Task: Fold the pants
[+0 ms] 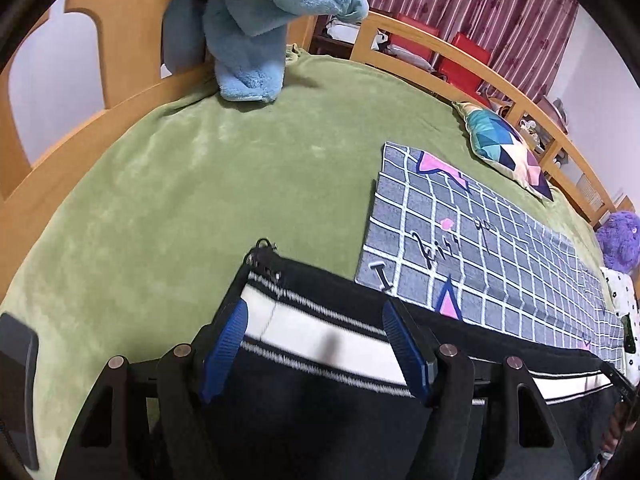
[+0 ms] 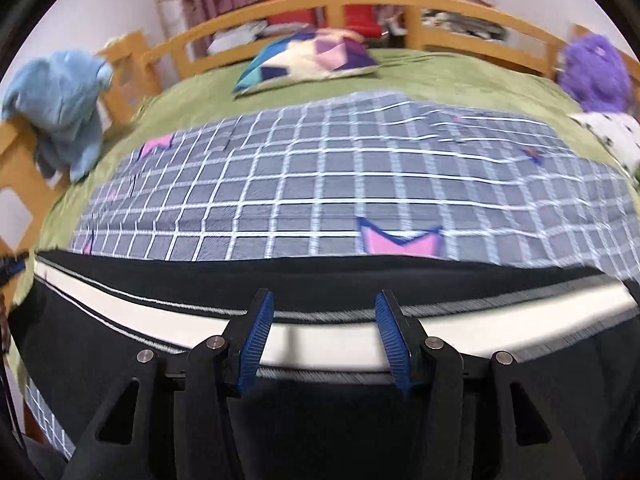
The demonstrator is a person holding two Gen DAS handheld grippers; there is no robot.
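Note:
Black pants [image 1: 320, 412] with a white side stripe edged in thin black-and-white lines lie flat on the bed; a zipper end shows at their far left corner [image 1: 262, 258]. My left gripper [image 1: 316, 320] is open, its blue-padded fingers [image 1: 230, 340] spread over the stripe near that corner. In the right wrist view the same pants [image 2: 320, 420] stretch across the bottom, partly over a grey checked cloth. My right gripper [image 2: 324, 316] is open, fingers [image 2: 258, 336] spread above the white stripe [image 2: 320, 340]. Neither holds fabric.
A grey checked cloth [image 2: 320, 184] with pink shapes lies beyond the pants on the green blanket [image 1: 200, 184]. A blue plush [image 1: 256, 20], a patterned pillow [image 2: 308, 60], a purple plush [image 2: 596, 72] and the wooden bed rail [image 2: 360, 4] line the far edges.

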